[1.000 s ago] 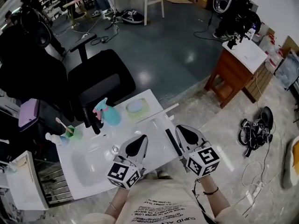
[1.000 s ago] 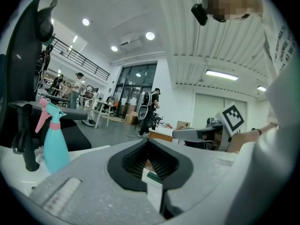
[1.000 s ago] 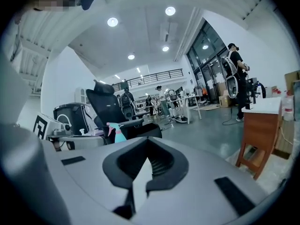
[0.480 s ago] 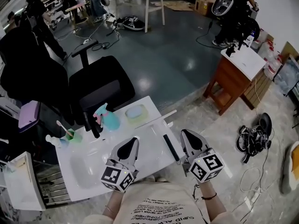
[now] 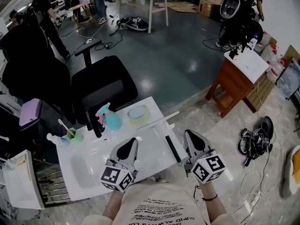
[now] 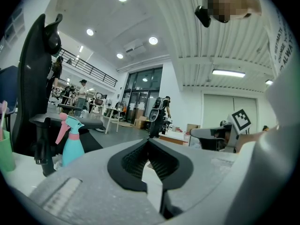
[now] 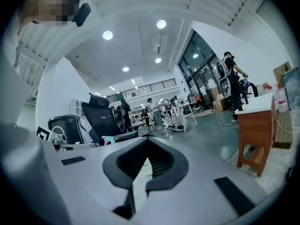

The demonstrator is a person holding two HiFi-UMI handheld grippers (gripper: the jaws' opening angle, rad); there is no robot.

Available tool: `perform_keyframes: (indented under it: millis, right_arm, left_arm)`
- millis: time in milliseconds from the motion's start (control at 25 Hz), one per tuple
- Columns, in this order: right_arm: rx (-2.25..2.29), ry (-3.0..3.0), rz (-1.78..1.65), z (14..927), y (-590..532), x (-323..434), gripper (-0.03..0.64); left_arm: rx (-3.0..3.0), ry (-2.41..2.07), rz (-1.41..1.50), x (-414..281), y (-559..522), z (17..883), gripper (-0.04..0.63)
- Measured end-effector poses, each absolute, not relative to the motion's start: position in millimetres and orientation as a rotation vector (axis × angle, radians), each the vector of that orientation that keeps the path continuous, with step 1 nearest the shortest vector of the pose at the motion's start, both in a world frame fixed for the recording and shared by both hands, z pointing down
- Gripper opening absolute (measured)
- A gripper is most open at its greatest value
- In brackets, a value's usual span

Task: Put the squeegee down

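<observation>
Plainly, squeegee (image 5: 172, 149) lies between left gripper (image 5: 129, 145) and right gripper (image 5: 191, 137), both closed empty; spray bottle (image 5: 111, 118) beyond.

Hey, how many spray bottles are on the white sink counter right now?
1. The teal spray bottle with a pink trigger stands near the back edge of the counter, between the black faucet and the soap dish. None looks hidden.

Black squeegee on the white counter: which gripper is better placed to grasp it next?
Right, probably. The black squeegee lies just beside the right gripper, which is shut and empty; the left gripper is farther off.
</observation>
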State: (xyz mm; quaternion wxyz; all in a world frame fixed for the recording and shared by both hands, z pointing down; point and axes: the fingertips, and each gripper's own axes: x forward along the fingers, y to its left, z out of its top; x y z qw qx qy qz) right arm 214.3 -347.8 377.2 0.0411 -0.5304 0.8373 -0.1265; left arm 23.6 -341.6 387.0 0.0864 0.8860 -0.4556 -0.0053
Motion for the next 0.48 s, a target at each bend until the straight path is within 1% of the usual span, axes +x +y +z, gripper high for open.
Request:
perform_keyframes:
  millis: [480]
  right_arm:
    - [-1.638, 2.554, -0.392, 382.9, -347.4, 215.4, 0.003]
  left_arm:
    - [2.634, -1.352, -0.03, 21.0, -343.7, 391.8, 0.021]
